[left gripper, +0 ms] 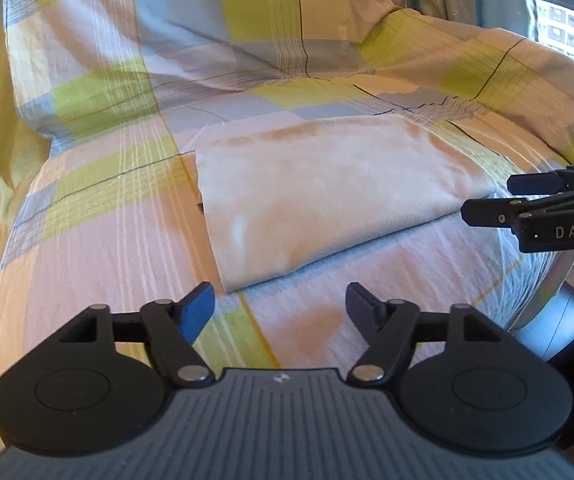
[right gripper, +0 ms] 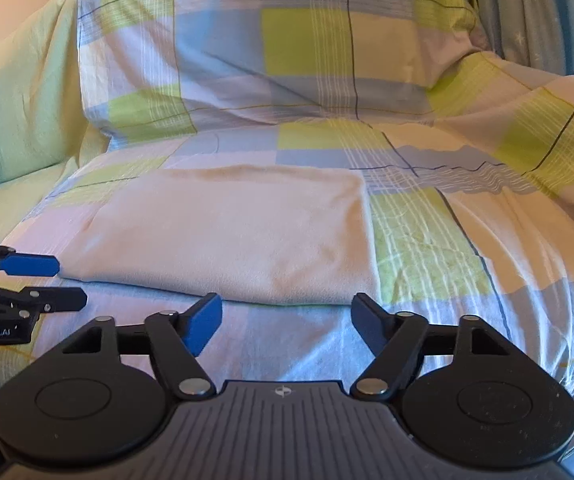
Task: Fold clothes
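Observation:
A pale, cream-coloured garment (left gripper: 327, 196) lies folded into a flat rectangle on the checked bedspread; it also shows in the right wrist view (right gripper: 227, 232). My left gripper (left gripper: 279, 300) is open and empty, just short of the garment's near edge. It also shows at the left of the right wrist view (right gripper: 69, 282), jaws apart. My right gripper (right gripper: 287, 312) is open and empty, just in front of the garment's near edge. It shows at the right of the left wrist view (left gripper: 487, 198), jaws apart, beside the garment's right edge.
The bedspread (left gripper: 107, 240) is checked in green, blue and pink. A large pillow (right gripper: 267, 40) in the same cloth leans at the back. A bunched duvet (right gripper: 527, 140) lies at the right. A window (left gripper: 567, 20) and curtain stand beyond the bed's right edge.

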`<state>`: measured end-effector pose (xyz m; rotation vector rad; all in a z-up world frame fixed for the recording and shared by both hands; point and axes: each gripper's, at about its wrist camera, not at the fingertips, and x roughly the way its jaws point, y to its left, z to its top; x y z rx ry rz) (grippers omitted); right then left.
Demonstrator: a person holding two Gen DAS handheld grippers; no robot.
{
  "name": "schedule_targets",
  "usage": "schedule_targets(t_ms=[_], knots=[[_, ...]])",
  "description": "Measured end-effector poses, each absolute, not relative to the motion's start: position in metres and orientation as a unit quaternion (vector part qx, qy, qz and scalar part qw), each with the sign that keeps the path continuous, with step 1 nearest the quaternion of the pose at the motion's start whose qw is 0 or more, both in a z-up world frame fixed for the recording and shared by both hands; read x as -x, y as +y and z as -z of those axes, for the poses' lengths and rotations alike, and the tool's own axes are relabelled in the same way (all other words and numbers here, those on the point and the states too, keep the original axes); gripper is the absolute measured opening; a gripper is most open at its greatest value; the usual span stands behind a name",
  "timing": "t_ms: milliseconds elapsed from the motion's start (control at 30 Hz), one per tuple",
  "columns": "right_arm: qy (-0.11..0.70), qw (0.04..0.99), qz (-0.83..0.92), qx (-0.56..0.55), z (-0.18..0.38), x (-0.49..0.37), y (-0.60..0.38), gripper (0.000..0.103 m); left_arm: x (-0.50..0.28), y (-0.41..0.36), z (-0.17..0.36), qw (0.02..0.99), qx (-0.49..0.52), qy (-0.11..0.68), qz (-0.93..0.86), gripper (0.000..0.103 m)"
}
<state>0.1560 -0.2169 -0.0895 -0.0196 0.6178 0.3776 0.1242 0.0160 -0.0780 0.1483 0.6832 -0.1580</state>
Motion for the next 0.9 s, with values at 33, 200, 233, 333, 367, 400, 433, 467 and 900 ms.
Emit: schedule_targets(t_ms=[33, 200, 233, 333, 367, 400, 433, 467, 900], knots=[[0.301, 0.936, -0.182, 0.011, 0.088, -0.156, -0.217, 0.085, -0.123, 0.014, 0.077, 0.936, -0.071, 0.336, 0.074, 0.074], [0.295, 0.939, -0.178, 0.011, 0.084, -0.150, -0.216, 0.100, -0.114, 0.007, 0.060, 0.947, -0.058, 0.311, 0.058, 0.100], [0.293, 0.939, -0.178, 0.013, 0.083, -0.149, -0.216, 0.101, -0.112, 0.007, 0.056, 0.948, -0.056, 0.310, 0.054, 0.102], [0.291, 0.940, -0.178, 0.014, 0.080, -0.141, -0.216, 0.101, -0.105, 0.008, 0.046, 0.949, -0.048, 0.308, 0.045, 0.102], [0.291, 0.940, -0.176, 0.013, 0.079, -0.139, -0.217, 0.101, -0.102, 0.009, 0.043, 0.950, -0.044, 0.308, 0.042, 0.102], [0.291, 0.941, -0.174, 0.011, 0.077, -0.136, -0.218, 0.101, -0.099, 0.010, 0.040, 0.950, -0.041, 0.307, 0.039, 0.102], [0.289, 0.942, -0.172, 0.007, 0.076, -0.132, -0.220, 0.101, -0.096, 0.011, 0.036, 0.951, -0.037, 0.306, 0.037, 0.102], [0.288, 0.943, -0.169, 0.005, 0.075, -0.128, -0.222, 0.101, -0.092, 0.012, 0.032, 0.952, -0.034, 0.303, 0.034, 0.102], [0.293, 0.942, -0.164, 0.002, 0.032, -0.085, -0.226, 0.103, -0.050, 0.007, -0.003, 0.957, -0.030, 0.288, 0.010, 0.102]])
